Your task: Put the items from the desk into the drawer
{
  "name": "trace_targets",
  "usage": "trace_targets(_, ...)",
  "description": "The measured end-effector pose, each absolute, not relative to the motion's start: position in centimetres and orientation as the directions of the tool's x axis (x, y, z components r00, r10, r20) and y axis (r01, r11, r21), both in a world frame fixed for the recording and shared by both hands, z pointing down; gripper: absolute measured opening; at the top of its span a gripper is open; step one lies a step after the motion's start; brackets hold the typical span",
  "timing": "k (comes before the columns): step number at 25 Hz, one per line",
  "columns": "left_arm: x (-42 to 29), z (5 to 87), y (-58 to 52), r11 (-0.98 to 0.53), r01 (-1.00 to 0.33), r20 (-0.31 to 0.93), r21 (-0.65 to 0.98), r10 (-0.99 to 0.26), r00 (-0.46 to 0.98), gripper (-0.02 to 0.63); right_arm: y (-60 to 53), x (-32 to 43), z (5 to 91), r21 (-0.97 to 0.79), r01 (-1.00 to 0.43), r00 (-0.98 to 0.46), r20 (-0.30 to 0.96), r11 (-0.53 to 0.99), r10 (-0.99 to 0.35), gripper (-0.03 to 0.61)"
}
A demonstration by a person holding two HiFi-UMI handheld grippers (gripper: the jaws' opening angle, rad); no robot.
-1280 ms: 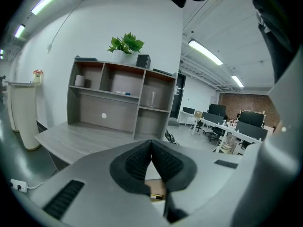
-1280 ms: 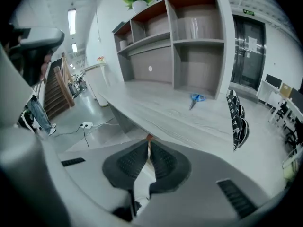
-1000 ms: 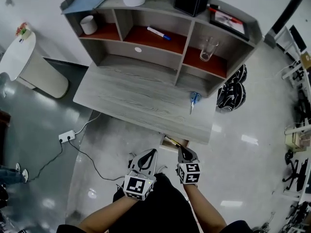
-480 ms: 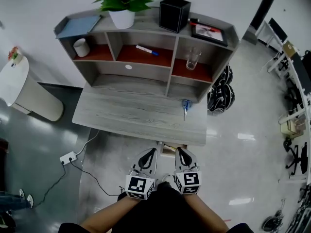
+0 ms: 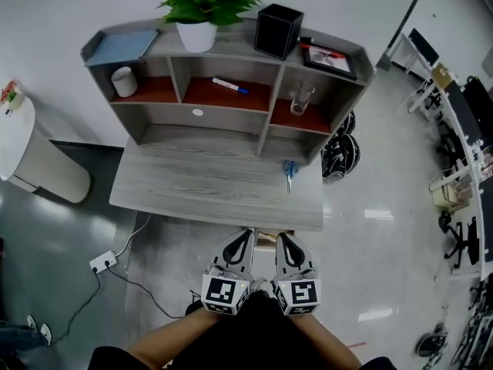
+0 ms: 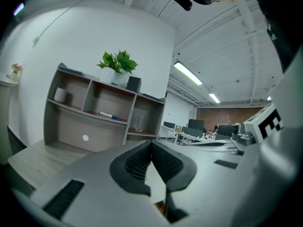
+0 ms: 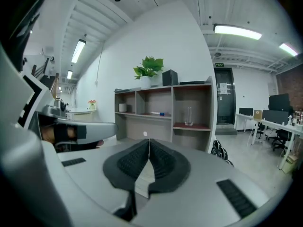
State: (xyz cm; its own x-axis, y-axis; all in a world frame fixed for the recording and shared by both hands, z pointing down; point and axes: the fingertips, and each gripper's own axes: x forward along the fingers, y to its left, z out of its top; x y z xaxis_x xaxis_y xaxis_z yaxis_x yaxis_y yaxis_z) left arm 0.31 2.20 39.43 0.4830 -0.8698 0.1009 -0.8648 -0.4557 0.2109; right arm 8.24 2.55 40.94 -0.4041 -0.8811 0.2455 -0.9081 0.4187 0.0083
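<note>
Left claw [image 5: 246,234] and right claw [image 5: 280,237], both clenched on nothing, sit side by side near the drawer [image 5: 266,240] at the worktop's [image 5: 192,183] front edge. Blue-handled scissors [image 5: 289,169] lie well apart, beside the shelf unit [image 5: 268,122], probably awaiting pickup.

Head view looks steeply down from above the near edge of the worktop [image 5: 208,179]. Both gripper views, near that edge, face almost level toward the far shelf unit [image 6: 102,129], shared by all three views.
</note>
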Motion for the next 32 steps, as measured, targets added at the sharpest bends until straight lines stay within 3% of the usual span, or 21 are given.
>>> trace_targets(21, -4.3, 40.7, 1.6, -0.606, -0.776, 0.122, 0.176, -0.769, 0.628, 0.012, 1.8, 2.7, 42.1, 0.062, -0.95, -0.273, 0.309, 0.306, -0.911, 0.02)
trace_targets(32, -2.7, 42.8, 0.6, -0.593, -0.782, 0.152, 0.189, -0.769, 0.62, 0.012, -0.8, 7.3, 46.6, -0.008, -0.974, -0.213, 0.373, 0.227, -0.903, 0.021)
